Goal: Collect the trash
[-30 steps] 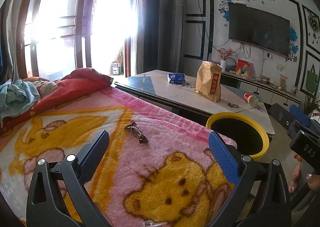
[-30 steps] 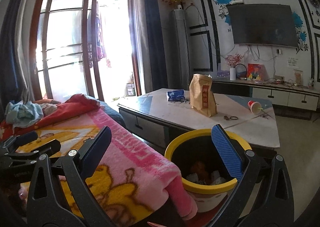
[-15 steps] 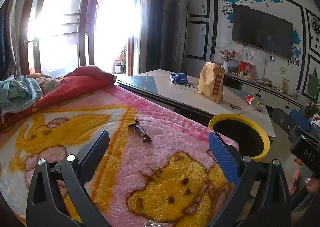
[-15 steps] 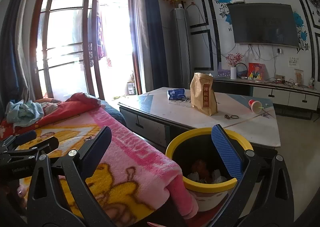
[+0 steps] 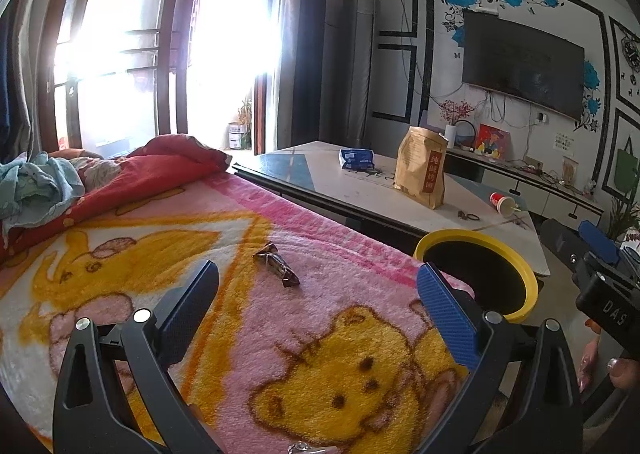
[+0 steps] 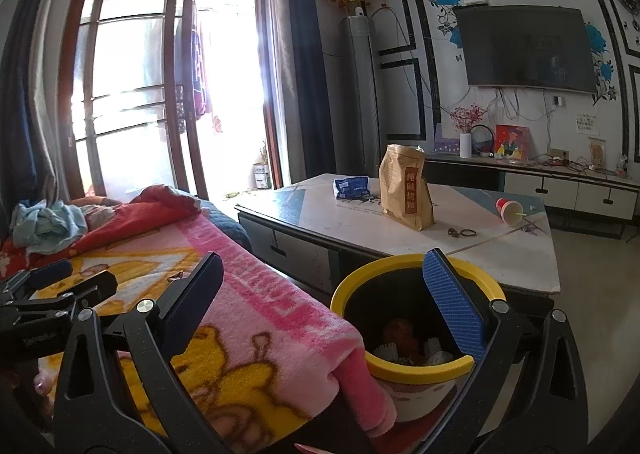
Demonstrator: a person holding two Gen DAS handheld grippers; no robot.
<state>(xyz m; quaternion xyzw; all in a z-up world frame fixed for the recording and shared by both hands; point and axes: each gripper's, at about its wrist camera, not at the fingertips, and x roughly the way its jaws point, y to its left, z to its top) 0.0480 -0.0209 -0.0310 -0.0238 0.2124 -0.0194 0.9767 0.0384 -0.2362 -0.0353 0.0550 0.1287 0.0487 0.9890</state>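
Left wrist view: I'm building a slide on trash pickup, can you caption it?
Open left gripper hovers over a pink cartoon blanket, a dark candy wrapper ahead, yellow-rimmed bin beside the bed.

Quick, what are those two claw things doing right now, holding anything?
Left gripper: open, holding nothing.
Right gripper: open, holding nothing.

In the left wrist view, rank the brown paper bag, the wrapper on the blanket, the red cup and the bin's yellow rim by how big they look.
1. Bin's yellow rim, widest by far, though it is nearer the camera.
2. Brown paper bag.
3. Wrapper.
4. Red cup, smallest here, but it lies farther off on the table, so its true size against the wrapper is unsure.
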